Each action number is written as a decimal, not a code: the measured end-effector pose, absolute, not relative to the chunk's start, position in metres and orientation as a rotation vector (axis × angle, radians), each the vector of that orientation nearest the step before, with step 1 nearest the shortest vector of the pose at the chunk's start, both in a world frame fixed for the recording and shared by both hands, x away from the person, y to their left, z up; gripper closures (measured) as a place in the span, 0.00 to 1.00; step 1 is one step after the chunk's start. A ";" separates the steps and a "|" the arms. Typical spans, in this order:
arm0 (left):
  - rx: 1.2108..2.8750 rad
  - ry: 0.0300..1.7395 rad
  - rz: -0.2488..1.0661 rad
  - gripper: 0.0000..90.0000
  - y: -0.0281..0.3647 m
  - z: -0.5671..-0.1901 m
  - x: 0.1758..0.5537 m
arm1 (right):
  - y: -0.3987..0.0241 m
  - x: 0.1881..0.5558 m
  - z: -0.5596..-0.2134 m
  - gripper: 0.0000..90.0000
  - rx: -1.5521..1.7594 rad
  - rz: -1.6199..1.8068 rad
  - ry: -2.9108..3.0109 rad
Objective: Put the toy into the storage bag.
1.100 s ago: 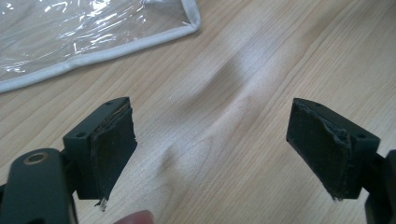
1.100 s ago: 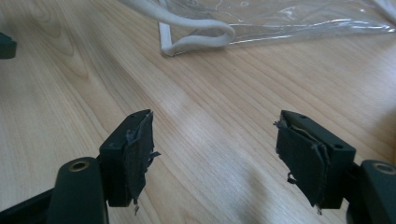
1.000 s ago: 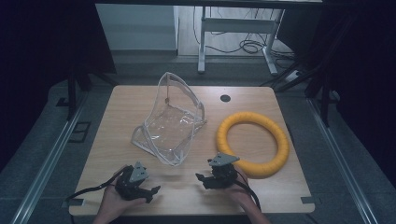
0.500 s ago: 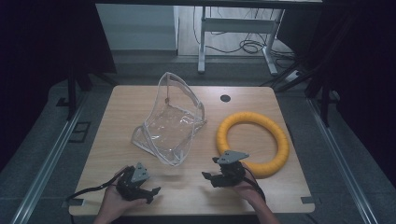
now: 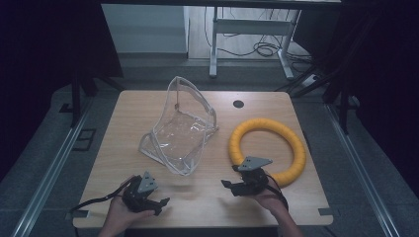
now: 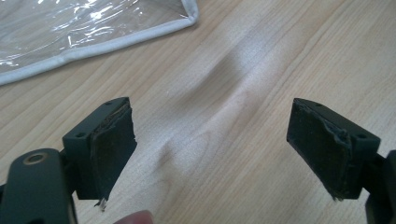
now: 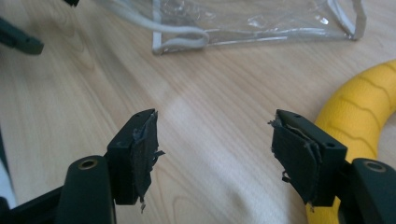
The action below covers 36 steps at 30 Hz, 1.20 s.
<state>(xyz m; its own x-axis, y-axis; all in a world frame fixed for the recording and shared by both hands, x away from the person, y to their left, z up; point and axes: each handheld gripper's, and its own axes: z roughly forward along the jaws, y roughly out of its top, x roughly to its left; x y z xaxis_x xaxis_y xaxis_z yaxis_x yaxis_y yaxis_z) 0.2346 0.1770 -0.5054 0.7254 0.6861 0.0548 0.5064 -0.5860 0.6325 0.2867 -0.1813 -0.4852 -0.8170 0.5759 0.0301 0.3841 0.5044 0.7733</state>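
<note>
1. Dark room; pale wooden counter, drop-offs on all sides.
2. Clear plastic bag stands mid-counter; yellow ring lies to its right, near the right edge.
3. Right tool beside the ring's near arc, jaws apart, just been narrowing, nothing between them.
4. Left tool near the front edge, jaws wide, empty.
5. Risk: a jaw nudging the ring toward the right edge; the light bag tipping if brushed.
6. Open room: bare wood between tools and bag.
</note>
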 end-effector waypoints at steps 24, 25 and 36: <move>2.318 0.904 0.385 0.17 0.178 -0.504 0.232 | -0.192 0.312 -0.446 0.32 0.809 0.985 2.625; 2.318 0.904 0.384 0.17 0.178 -0.504 0.232 | -0.192 0.314 -0.445 0.32 0.814 0.968 2.634; 2.324 0.901 0.383 0.17 0.178 -0.505 0.232 | -0.193 0.334 -0.448 0.31 0.847 0.799 2.701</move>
